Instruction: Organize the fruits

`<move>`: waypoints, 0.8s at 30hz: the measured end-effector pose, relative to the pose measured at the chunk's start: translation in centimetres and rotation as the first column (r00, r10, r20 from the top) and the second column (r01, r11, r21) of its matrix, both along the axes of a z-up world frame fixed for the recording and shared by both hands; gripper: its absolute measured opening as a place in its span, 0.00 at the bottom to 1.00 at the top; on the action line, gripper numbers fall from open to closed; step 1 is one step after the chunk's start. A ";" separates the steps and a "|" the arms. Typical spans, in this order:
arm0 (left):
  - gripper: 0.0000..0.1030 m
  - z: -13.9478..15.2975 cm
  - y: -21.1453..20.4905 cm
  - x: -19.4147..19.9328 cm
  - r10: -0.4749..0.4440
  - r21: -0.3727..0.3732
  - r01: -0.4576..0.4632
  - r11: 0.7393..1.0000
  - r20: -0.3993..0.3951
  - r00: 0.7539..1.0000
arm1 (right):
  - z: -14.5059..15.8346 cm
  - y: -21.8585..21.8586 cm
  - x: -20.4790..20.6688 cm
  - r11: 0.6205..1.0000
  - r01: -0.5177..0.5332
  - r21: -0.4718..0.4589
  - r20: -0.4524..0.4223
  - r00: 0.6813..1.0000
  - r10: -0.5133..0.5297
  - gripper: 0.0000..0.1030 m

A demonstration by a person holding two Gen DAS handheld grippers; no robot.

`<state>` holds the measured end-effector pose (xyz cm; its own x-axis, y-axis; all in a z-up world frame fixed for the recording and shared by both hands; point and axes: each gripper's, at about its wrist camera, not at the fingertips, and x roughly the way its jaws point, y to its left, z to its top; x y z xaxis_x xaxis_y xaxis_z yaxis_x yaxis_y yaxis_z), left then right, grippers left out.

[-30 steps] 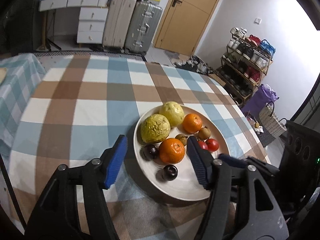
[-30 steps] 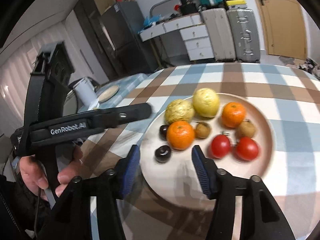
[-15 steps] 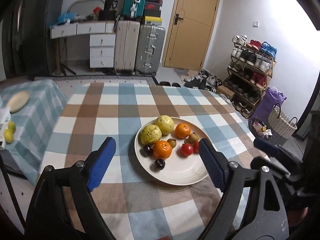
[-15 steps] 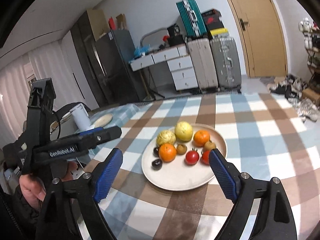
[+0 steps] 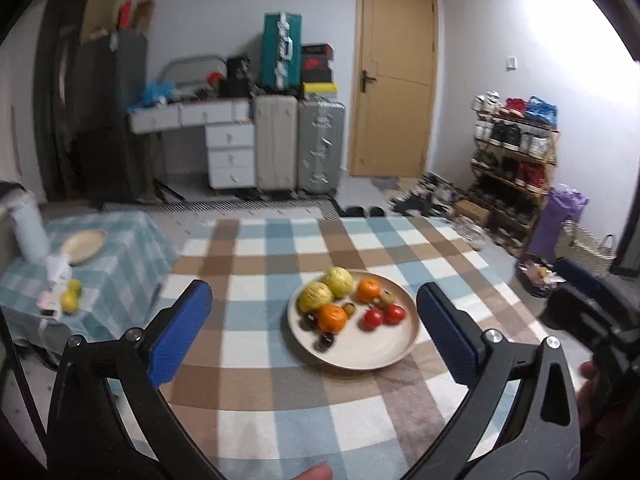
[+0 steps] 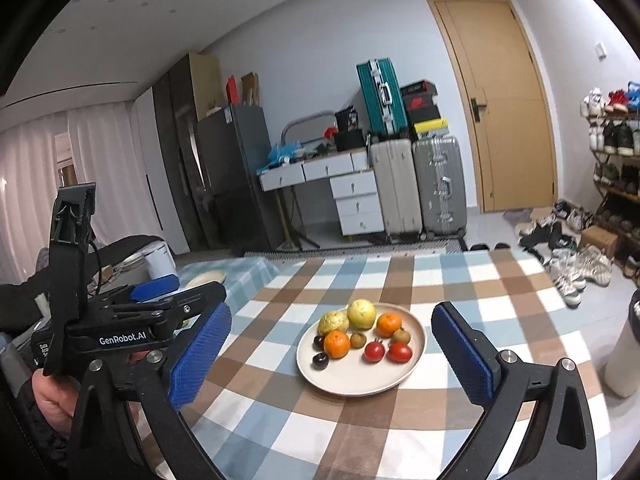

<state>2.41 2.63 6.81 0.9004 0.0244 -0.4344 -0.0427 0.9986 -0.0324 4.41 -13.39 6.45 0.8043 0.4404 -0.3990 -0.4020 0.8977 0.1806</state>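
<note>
A beige plate (image 5: 372,356) (image 6: 352,380) on the checked tablecloth holds two yellow-green guavas (image 5: 315,297) (image 6: 361,313), two oranges (image 5: 332,318) (image 6: 337,344), two red tomatoes (image 5: 373,318) (image 6: 374,351), two small brown fruits (image 6: 357,339) and two dark plums (image 5: 324,340) (image 6: 320,360). My left gripper (image 5: 314,334) is open and empty, raised well back from the plate. My right gripper (image 6: 332,354) is open and empty, also raised and back. The left gripper's body (image 6: 120,320) shows at the left of the right wrist view.
A low side table (image 5: 84,280) at the left carries a wooden dish (image 5: 83,246) and two yellow fruits (image 5: 69,300). A white cylinder (image 6: 624,356) stands at the table's right edge. Suitcases, drawers, a door and a shoe rack line the far walls.
Both grippers have pulled back and up from the plate and opened wider. The plate now looks smaller and farther. The fruits on the plate have not moved.
</note>
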 end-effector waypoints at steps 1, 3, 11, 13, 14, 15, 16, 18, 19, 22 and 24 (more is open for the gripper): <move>0.99 0.4 -0.2 -0.8 0.004 0.009 -0.004 1.000 0.020 1.000 | 0.4 -0.1 -0.5 1.000 0.007 -0.003 0.016 1.000 -0.007 1.00; 0.99 1.0 -0.5 -1.8 0.006 0.013 -0.006 1.000 0.043 0.999 | 1.0 -0.2 -1.1 1.000 0.020 -0.010 0.046 0.999 -0.019 1.00; 0.99 1.4 -1.3 -5.7 0.008 0.012 -0.010 1.000 0.142 0.990 | 2.5 -0.2 -3.8 0.997 0.071 -0.025 0.172 0.983 -0.066 1.00; 0.99 0.9 -1.0 -6.3 0.015 -0.006 -0.014 1.000 0.159 0.987 | 2.5 -0.2 -4.3 0.996 0.082 -0.018 0.208 0.975 -0.076 1.00; 0.99 0.6 -0.9 -6.7 0.029 -0.014 -0.027 1.000 0.180 0.983 | 2.4 -0.2 -4.6 0.996 0.092 -0.021 0.227 0.970 -0.085 1.00; 0.99 0.3 -0.7 -7.0 0.044 -0.017 -0.041 0.999 0.196 0.980 | 2.2 -0.2 -4.8 0.994 0.102 -0.027 0.245 0.965 -0.092 1.00; 0.99 -0.2 -0.6 -7.5 0.066 -0.016 -0.063 0.998 0.219 0.974 | 1.9 -0.2 -4.9 0.994 0.101 -0.032 0.261 0.961 -0.089 1.00; 0.99 -0.9 -0.6 -7.9 0.075 -0.009 -0.075 0.997 0.236 0.969 | 1.5 -0.3 -4.8 0.995 0.093 -0.035 0.264 0.961 -0.081 1.00; 0.99 -1.2 -0.4 -7.8 0.076 -0.004 -0.078 0.997 0.241 0.968 | 1.3 -0.3 -4.8 0.994 0.100 -0.039 0.267 0.960 -0.087 1.00; 0.99 -2.3 -0.5 -7.9 0.085 0.015 -0.092 0.996 0.256 0.963 | 0.4 -0.7 -5.3 0.991 0.129 -0.043 0.305 0.946 -0.110 1.00; 0.99 -3.0 -0.3 -7.1 0.079 0.022 -0.088 0.996 0.256 0.963 | -0.1 -1.0 -5.4 0.989 0.142 -0.047 0.315 0.941 -0.120 1.00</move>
<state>-4.74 2.31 3.84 0.9753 0.1147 -0.1888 -0.1206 0.9925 -0.0200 -0.96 -14.39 6.37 0.9417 0.3034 -0.1454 -0.3064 0.9519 0.0023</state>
